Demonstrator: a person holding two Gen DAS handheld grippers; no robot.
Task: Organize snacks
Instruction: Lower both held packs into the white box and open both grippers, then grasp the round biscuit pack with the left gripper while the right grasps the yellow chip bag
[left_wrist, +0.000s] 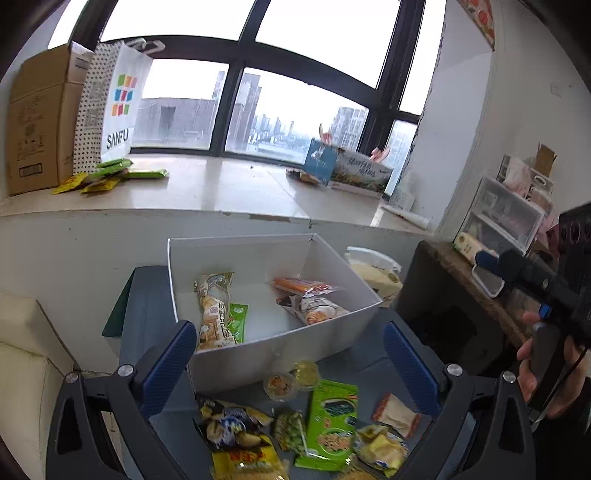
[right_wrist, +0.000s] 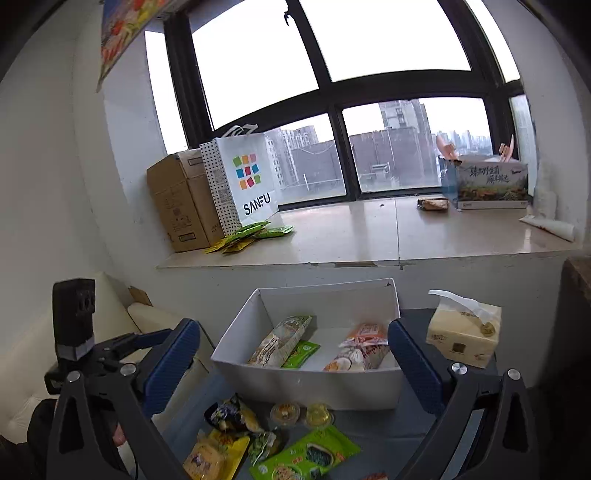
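A white open box (left_wrist: 258, 354) (right_wrist: 306, 384) stands on a dark table and holds several snack packets, among them a long beige one (left_wrist: 214, 310) (right_wrist: 279, 339) and an orange one (left_wrist: 306, 286) (right_wrist: 365, 330). Loose snacks lie in front of it: a green packet (left_wrist: 332, 424) (right_wrist: 306, 458), a yellow packet (left_wrist: 247, 461) (right_wrist: 214, 454), two small jelly cups (left_wrist: 291, 380) (right_wrist: 301, 413). My left gripper (left_wrist: 290, 365) is open and empty above the loose snacks. My right gripper (right_wrist: 293, 363) is open and empty, just before the box.
A tissue pack (right_wrist: 463, 338) (left_wrist: 373, 271) sits right of the box. The windowsill (right_wrist: 369, 236) carries a cardboard box (right_wrist: 181, 203), a SANFU bag (right_wrist: 247, 177), green and yellow packets (right_wrist: 251, 234) and a printed carton (right_wrist: 487, 181). A white sofa (left_wrist: 26, 369) is at left.
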